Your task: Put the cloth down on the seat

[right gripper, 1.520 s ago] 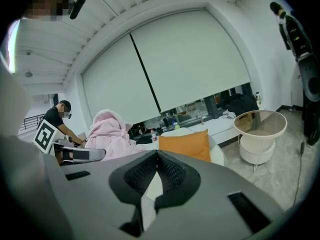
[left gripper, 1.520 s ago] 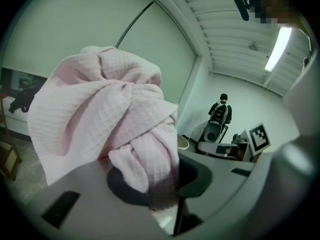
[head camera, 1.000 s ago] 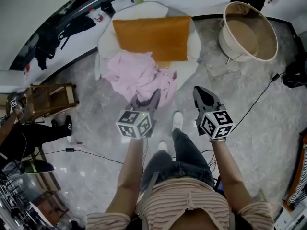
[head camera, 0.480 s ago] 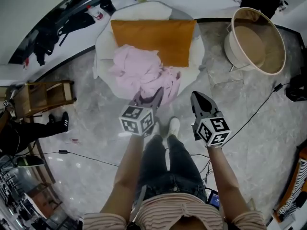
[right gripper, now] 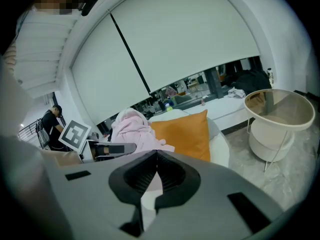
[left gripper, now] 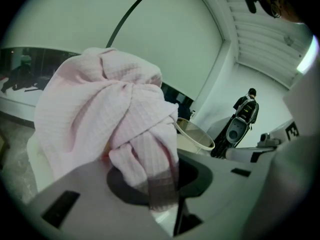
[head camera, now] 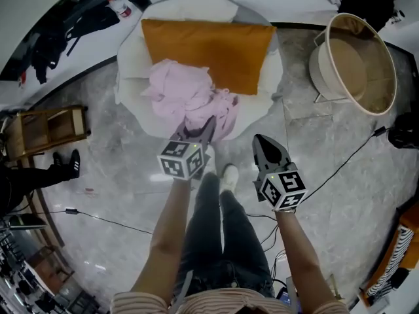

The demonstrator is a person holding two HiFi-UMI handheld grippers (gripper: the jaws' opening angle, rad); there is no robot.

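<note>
my left gripper [head camera: 198, 131] is clamped on a fold of the pink cloth [head camera: 183, 93]. the cloth is bunched on the white seat [head camera: 131, 67], in front of the orange cushion [head camera: 209, 44], and reaches the seat's front edge. my right gripper [head camera: 265, 150] hangs over the floor beside it, jaws pressed together on nothing. a round side table [head camera: 347, 57] stands far right.

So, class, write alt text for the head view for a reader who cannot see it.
Seen from above, the left gripper grips a pink cloth heaped on a white seat before an orange cushion. The right gripper hangs shut and empty beside it over the grey floor.
</note>
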